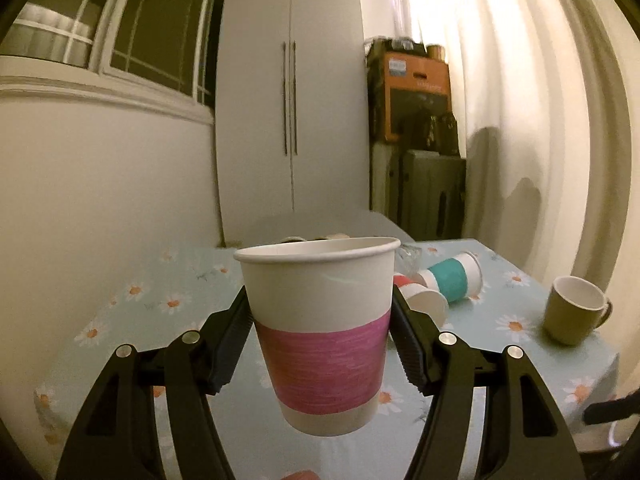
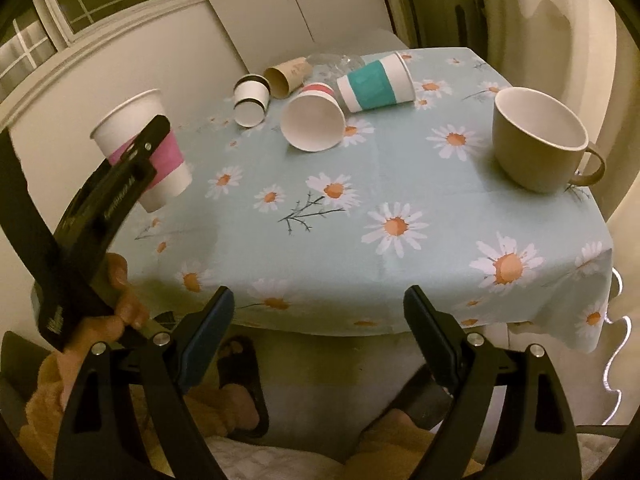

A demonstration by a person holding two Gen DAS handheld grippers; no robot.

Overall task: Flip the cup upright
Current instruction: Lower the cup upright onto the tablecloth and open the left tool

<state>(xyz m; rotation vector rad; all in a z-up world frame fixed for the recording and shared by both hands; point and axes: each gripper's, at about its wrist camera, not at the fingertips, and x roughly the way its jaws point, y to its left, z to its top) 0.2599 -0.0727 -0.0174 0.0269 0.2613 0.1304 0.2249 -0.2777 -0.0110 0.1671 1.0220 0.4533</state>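
The left gripper (image 1: 320,320) is closed on the white paper cup with a pink band (image 1: 320,328), its pads pressing the side walls on either side about mid-height, at the top edge of the band. The cup is mouth up, tilted slightly, and hangs in the air over the near left part of the daisy-print light blue tablecloth (image 2: 400,168), not touching it. The right gripper (image 2: 320,340) hangs wide open and empty near the table's near edge. Being thin paper, the cup is probably very light and easily crushed, so a gentle squeeze around the middle of the wall suits it, well below the stiffer rolled rim. Further right an olive ceramic mug (image 2: 540,140) stands upright
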